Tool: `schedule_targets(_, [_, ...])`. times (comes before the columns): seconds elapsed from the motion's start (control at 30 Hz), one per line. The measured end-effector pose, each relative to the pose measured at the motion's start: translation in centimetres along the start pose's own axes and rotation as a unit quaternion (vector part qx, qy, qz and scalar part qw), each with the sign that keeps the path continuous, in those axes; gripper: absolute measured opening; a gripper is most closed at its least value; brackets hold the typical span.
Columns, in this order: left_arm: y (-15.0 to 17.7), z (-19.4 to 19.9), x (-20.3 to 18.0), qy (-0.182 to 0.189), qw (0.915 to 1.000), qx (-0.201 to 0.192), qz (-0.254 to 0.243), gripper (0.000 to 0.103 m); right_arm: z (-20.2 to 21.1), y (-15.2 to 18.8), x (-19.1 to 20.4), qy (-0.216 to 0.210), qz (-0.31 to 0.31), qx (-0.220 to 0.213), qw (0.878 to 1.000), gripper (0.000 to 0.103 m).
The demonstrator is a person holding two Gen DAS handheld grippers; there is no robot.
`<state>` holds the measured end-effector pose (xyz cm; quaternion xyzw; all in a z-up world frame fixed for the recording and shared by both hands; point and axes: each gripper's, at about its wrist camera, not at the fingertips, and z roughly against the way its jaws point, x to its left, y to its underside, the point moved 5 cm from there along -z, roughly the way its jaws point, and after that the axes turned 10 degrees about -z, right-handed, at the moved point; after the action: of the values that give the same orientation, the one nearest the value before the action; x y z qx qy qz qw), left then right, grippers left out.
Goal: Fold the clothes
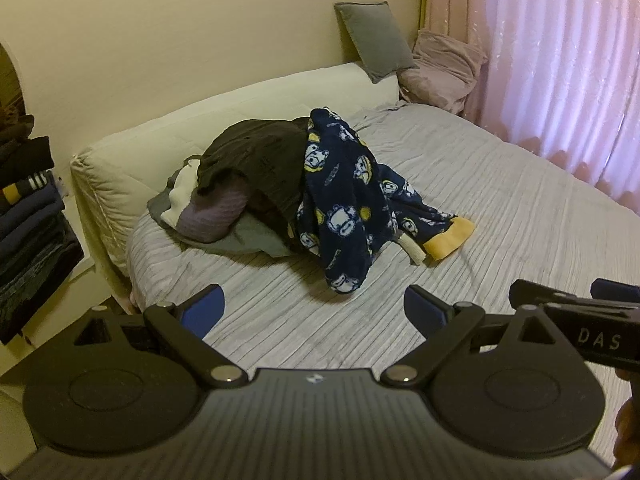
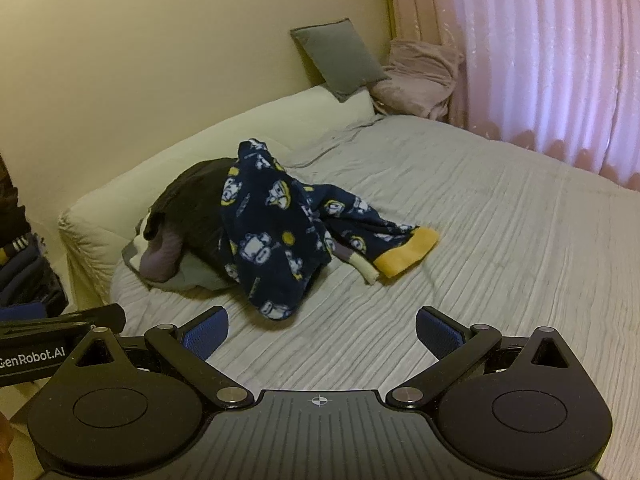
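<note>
A heap of unfolded clothes lies on the bed near its left side. On top is a navy fleece garment [image 1: 344, 196] [image 2: 272, 232] printed with white cartoon figures, its yellow cuff [image 1: 450, 237] [image 2: 408, 252] spread to the right. A black garment [image 1: 256, 160] [image 2: 188, 204] drapes the heap's left part, over purple, white and grey pieces. My left gripper [image 1: 314, 306] hovers open over bare sheet in front of the heap, nothing between its fingers. My right gripper [image 2: 322, 328] is open too, short of the heap, and shows in the left wrist view [image 1: 572, 300] at the right edge.
The bed [image 1: 500, 208] has a ribbed grey sheet with a cream padded bolster [image 1: 240, 100] along the wall. A grey cushion [image 1: 374, 40] and a pink bundle [image 1: 440, 68] sit in the far corner. Pink curtains [image 1: 560, 60] hang at right. Stacked dark folded clothes [image 1: 28, 216] stand left.
</note>
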<state>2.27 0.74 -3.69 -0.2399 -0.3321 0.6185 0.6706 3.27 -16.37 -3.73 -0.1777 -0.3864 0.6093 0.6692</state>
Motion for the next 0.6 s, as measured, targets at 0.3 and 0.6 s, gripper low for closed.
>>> schedule_targets(0.3, [1.4, 1.8, -2.9, -0.019, 0.9996, 0.007, 0.017, 0.095, 1.1, -0.2, -2.1, -0.018, 0.022, 0.009, 1.000, 0.103])
schedule_targets(0.6, [2.3, 3.6, -4.6, -0.038, 0.9988, 0.007, 0.030, 0.095, 2.5, 0.5, -3.7, -0.039, 0.036, 0.011, 0.999, 0.103])
